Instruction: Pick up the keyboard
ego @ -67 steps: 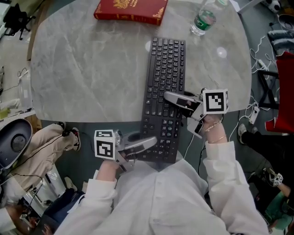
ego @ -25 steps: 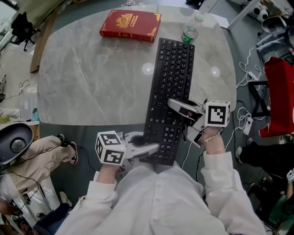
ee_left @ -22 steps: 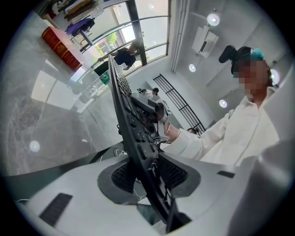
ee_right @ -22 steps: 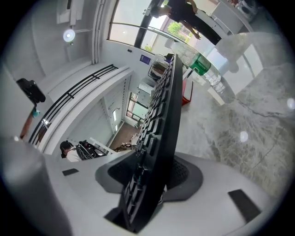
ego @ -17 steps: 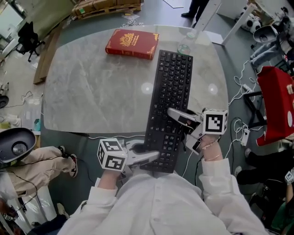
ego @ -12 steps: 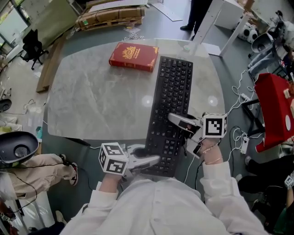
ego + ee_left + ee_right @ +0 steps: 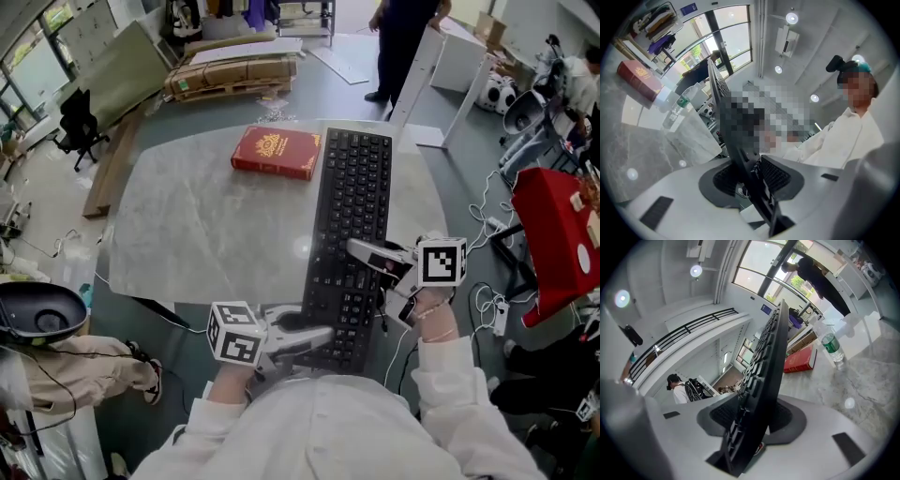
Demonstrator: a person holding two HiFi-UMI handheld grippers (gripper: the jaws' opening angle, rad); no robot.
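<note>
Gripping the black keyboard from both long sides, the person has the left gripper clamped on the near left edge and the right gripper clamped on the right edge further up. Each gripper view shows the board edge-on, with the ribbed pads pressed against it. The pick-up looks largely done. In the head view the keyboard lies over the marble table, its near end hangs past the table's edge, and its far end reaches the far rim beside the red book. In both gripper views the tabletop sits well below the board, so it seems to be carried clear of the surface. What is left, at most, is to hold it steady or raise it further. The head view alone cannot confirm that the far end is off the stone. The water bottle shows only in the gripper views and is presumably behind the keyboard from above. A mosaic patch covers the middle of the board in the left gripper view, and its underside is not in sight.
</note>
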